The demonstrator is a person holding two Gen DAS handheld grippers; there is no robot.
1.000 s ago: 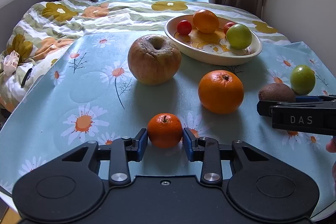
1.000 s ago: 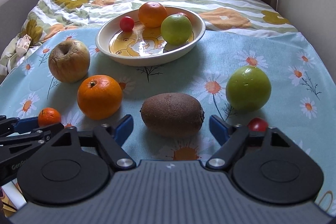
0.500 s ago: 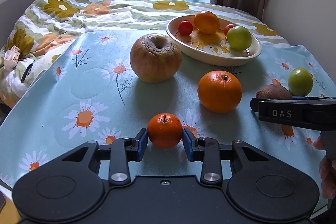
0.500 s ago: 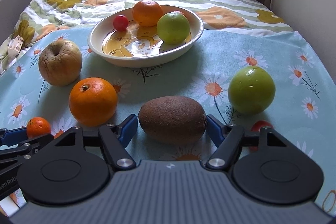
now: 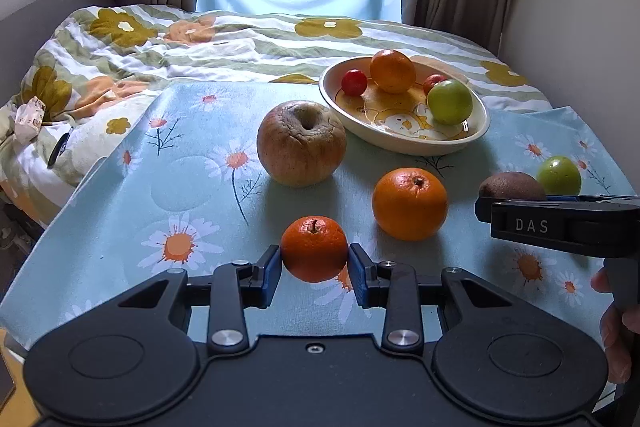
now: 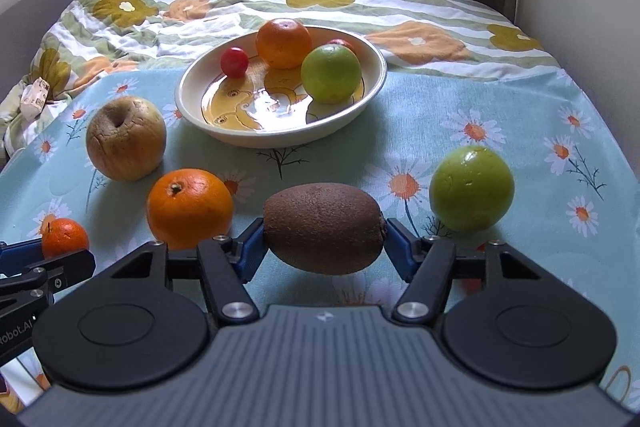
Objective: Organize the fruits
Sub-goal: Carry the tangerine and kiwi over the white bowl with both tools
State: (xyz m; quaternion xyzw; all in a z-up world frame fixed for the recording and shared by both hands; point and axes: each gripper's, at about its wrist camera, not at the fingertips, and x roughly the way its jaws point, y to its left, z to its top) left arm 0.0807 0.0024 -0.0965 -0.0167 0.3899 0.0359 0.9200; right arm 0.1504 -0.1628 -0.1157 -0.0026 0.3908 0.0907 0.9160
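Our right gripper (image 6: 324,241) just closed jaws on kiwi (image 6: 323,227); pads now pressed both ends, kiwi looked lifted slightly off cloth (image 6: 500,115). Before, jaws stood wide around it. Our left gripper (image 5: 314,273) kept tight hold on mandarin (image 5: 314,247), near edge of cloth. Bowl (image 6: 372,95) waited far, centre. We judged both fruits ready for carrying there.

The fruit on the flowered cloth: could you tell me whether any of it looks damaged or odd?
Yes, the apple, left of the bowl, looks past its best: its skin is wrinkled and dull brownish, puckered around the stem hollow. The other fruit looks smooth and sound.
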